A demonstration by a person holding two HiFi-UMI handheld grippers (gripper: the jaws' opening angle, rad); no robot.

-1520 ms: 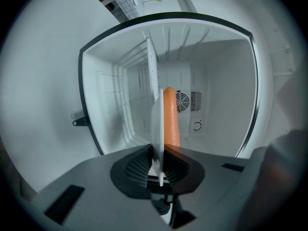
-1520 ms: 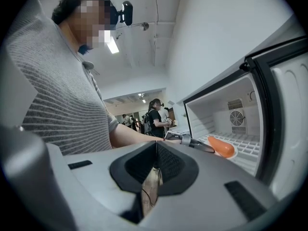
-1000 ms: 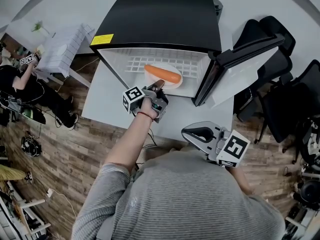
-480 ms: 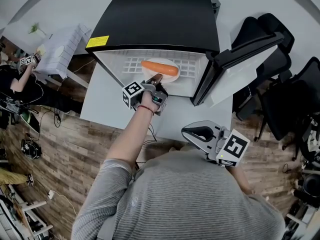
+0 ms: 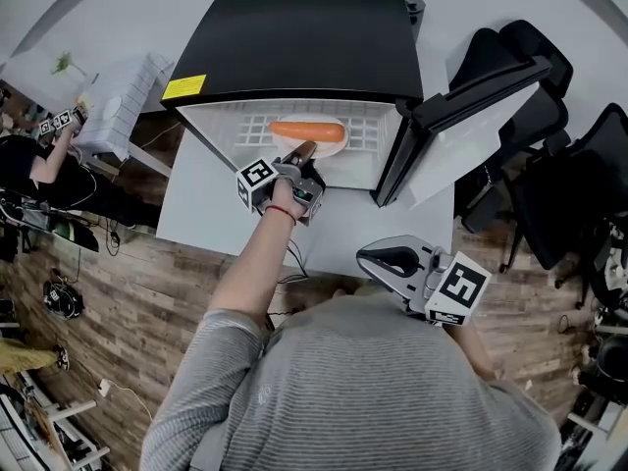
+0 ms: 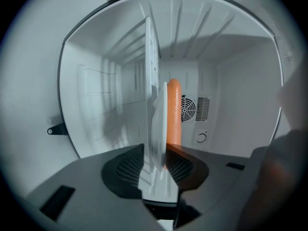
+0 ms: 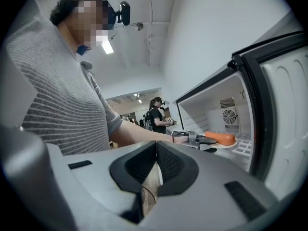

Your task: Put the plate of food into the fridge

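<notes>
A white plate (image 5: 330, 149) with a long orange piece of food (image 5: 307, 131) rests on the wire shelf (image 5: 368, 124) inside the open black fridge (image 5: 294, 37). My left gripper (image 5: 306, 152) reaches into the fridge at the plate's near rim. In the left gripper view the plate (image 6: 159, 124) stands edge-on between the jaws (image 6: 156, 165), which are opening, their pads just off the rim. The orange food (image 6: 173, 109) lies beyond. My right gripper (image 5: 392, 261) hangs back near my body, shut (image 7: 156, 150) with nothing in it. From there the plate (image 7: 225, 145) shows on the shelf.
The fridge door (image 5: 461, 116) stands open to the right. The fridge sits on a grey table (image 5: 196, 204). Black chairs (image 5: 549, 165) crowd the right side. Another person (image 5: 29, 165) sits at far left by a white desk. A fan vent (image 6: 190, 109) marks the fridge's back wall.
The plate with the orange food has gone deeper into the fridge and now lies on the shelf. My left hand moved forward with it. The right gripper stayed put.
</notes>
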